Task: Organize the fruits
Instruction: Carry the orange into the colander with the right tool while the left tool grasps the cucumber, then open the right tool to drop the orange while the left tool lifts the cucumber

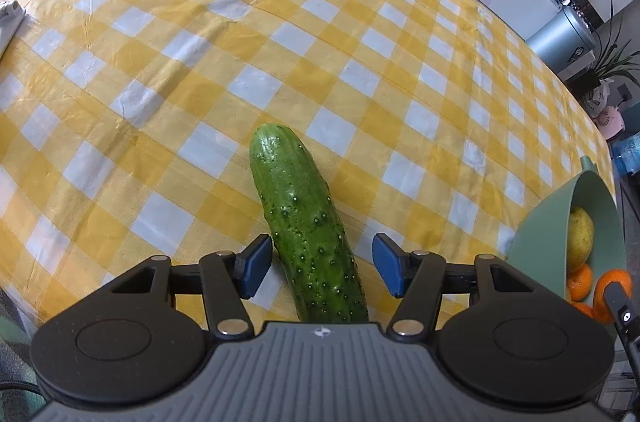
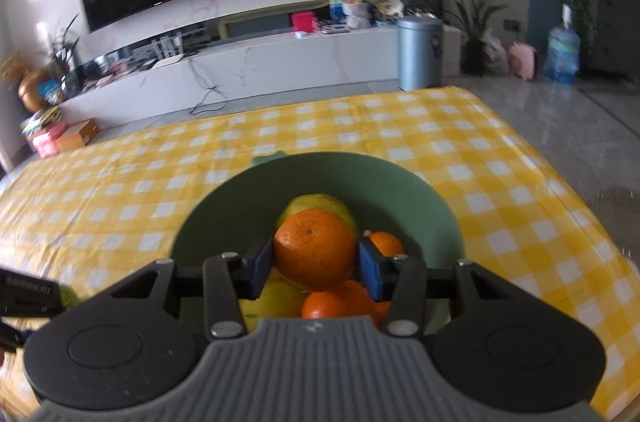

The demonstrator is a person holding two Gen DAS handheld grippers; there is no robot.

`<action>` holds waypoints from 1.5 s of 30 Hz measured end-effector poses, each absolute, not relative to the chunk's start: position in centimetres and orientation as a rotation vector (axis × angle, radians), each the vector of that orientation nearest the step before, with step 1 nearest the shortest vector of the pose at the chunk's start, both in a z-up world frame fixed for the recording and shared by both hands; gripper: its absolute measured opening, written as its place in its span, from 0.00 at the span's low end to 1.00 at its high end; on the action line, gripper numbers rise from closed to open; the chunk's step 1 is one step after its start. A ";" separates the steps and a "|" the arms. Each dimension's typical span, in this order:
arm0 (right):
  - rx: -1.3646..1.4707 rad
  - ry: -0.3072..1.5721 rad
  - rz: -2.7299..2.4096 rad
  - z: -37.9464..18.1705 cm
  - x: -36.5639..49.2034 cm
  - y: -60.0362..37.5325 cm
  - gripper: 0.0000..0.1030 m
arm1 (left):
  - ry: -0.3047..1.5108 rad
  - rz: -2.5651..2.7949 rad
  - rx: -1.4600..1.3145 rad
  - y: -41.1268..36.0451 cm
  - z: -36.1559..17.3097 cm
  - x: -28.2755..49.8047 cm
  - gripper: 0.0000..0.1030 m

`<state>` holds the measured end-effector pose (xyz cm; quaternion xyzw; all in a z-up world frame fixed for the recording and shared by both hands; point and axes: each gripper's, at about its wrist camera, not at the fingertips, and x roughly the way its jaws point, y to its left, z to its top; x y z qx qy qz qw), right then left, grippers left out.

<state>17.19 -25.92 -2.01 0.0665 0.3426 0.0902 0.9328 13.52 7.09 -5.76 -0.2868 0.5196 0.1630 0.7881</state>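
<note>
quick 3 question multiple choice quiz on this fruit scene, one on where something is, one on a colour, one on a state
1. Where does the cucumber lie?
A. in the bowl
B. on the checked tablecloth, between the left gripper fingers
C. on the floor

2. What colour is the bowl?
A. green
B. red
C. white

3. What does the right gripper do?
A. stands empty
B. grips a lemon
C. grips an orange

Answers: 1 B, the cucumber rests on cloth with a gap to the right pad. 2 A, its inner wall is green. 3 C, both blue pads press the orange above the bowl.
</note>
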 end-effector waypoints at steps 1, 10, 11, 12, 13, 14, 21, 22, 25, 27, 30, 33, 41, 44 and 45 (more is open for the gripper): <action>0.159 0.705 0.209 -2.1 17.5 -25.9 0.43 | 1.122 0.355 -0.616 7.1 -5.9 13.5 0.63; 0.071 0.719 0.319 -3.1 19.6 -21.7 0.42 | 1.125 0.355 -0.594 6.9 -5.9 13.9 0.56; 0.060 0.726 0.325 -3.3 19.7 -21.4 0.42 | 1.125 0.357 -0.592 6.9 -5.9 13.9 0.55; 0.054 0.734 0.334 -3.6 19.8 -21.2 0.43 | 1.125 0.360 -0.588 6.8 -5.8 13.9 0.55; 0.050 0.742 0.341 -3.7 19.9 -21.0 0.43 | 1.125 0.360 -0.583 6.8 -5.8 13.9 0.55; 0.044 0.749 0.344 -3.9 20.0 -20.8 0.43 | 1.125 0.358 -0.574 6.7 -5.8 14.0 0.54; 0.032 0.765 0.345 -4.4 20.3 -20.7 0.43 | 1.119 0.343 -0.548 6.7 -5.8 13.8 0.50; 0.029 0.768 0.345 -4.5 20.4 -20.6 0.43 | 1.118 0.339 -0.544 6.6 -5.8 13.8 0.49; 0.047 0.787 0.349 -4.8 20.6 -20.8 0.43 | 1.115 0.325 -0.543 6.7 -5.8 13.7 0.48; 0.068 0.798 0.357 -4.9 20.8 -20.9 0.43 | 1.112 0.317 -0.555 6.9 -5.8 13.6 0.47; 0.058 0.792 0.358 -4.9 20.7 -20.7 0.44 | 1.108 0.304 -0.556 7.1 -5.8 13.5 0.47; 0.045 0.783 0.360 -4.7 20.5 -20.6 0.47 | 1.102 0.296 -0.558 7.1 -5.8 13.4 0.46; 0.073 0.706 0.317 -3.4 19.2 -21.6 0.66 | 1.086 0.249 -0.562 7.3 -5.8 13.1 0.45; 0.085 0.689 0.302 -3.1 18.8 -22.0 0.66 | 1.073 0.230 -0.563 7.2 -5.3 13.0 0.45; 0.089 0.683 0.298 -3.0 18.6 -22.2 0.66 | 1.066 0.221 -0.558 7.1 -5.1 13.0 0.45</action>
